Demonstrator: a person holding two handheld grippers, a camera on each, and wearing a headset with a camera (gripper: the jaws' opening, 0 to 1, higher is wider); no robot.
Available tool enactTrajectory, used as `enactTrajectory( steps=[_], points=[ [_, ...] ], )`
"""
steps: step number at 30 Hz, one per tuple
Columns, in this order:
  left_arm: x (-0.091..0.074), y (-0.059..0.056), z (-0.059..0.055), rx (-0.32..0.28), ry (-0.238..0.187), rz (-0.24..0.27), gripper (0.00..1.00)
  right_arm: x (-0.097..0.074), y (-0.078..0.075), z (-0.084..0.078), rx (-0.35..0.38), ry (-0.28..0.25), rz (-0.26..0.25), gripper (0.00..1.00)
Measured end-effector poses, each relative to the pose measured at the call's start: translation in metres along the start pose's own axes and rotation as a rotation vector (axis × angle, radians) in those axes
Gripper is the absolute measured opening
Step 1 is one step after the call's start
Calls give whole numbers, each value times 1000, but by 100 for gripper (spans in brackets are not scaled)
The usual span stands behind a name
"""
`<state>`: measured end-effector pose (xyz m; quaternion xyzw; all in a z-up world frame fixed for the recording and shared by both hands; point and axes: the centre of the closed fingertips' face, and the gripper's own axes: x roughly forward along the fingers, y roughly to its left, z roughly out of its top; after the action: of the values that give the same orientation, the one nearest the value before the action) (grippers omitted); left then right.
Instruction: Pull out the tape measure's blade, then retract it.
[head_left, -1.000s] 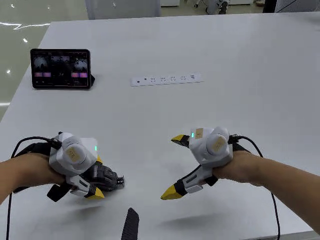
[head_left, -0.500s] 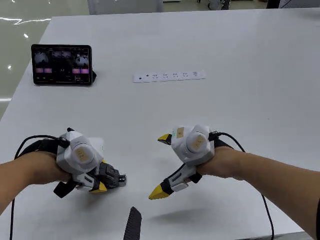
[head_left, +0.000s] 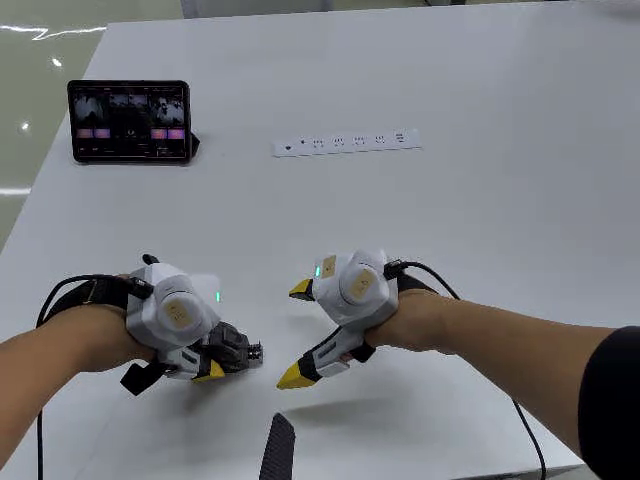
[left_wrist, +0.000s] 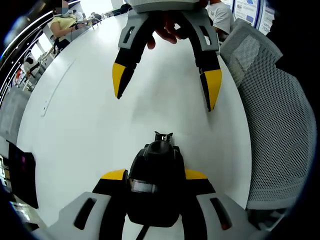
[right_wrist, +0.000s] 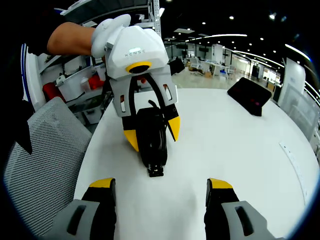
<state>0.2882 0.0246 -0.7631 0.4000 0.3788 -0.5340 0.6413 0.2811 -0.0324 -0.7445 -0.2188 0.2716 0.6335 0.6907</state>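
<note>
Jaws of the left gripper are clamped on a black tape measure, low over the white table. Its blade hook points at the right gripper, whose yellow-tipped jaws gape wide, near the hook but apart. Farther back lie a power strip and a tablet.

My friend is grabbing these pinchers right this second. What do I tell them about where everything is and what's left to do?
The left gripper is shut on the tape measure, near the front of the white table.
The right gripper is open and holds nothing. Its jaws point at the hook, a little short of it.
Done: tape measure gripped. The blade is not yet out; the hook sits at the case mouth.
Left: pinch the hook with the right gripper, pull the blade out, then let it retract.
</note>
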Motion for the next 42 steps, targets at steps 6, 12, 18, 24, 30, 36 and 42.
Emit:
enactTrajectory(
  steps=[6,12,18,24,30,36,42],
  points=[
    [1,0,1,-8,-5,4,37,15,3,1,-20,11,14,51],
    [1,0,0,-10,-5,3,37,30,8,2,-53,35,23,38],
    [1,1,1,-13,-8,8,37,41,7,0,-78,59,21,29],
    [2,1,1,-18,-16,12,37,48,5,-5,-113,92,19,19],
    [2,0,2,-20,-22,14,37,50,9,-5,-107,95,40,12],
    [2,0,3,-22,-29,17,37,50,8,-5,-90,115,33,12],
    [2,0,3,-18,-41,15,37,50,9,-6,-106,96,34,10]
  ],
)
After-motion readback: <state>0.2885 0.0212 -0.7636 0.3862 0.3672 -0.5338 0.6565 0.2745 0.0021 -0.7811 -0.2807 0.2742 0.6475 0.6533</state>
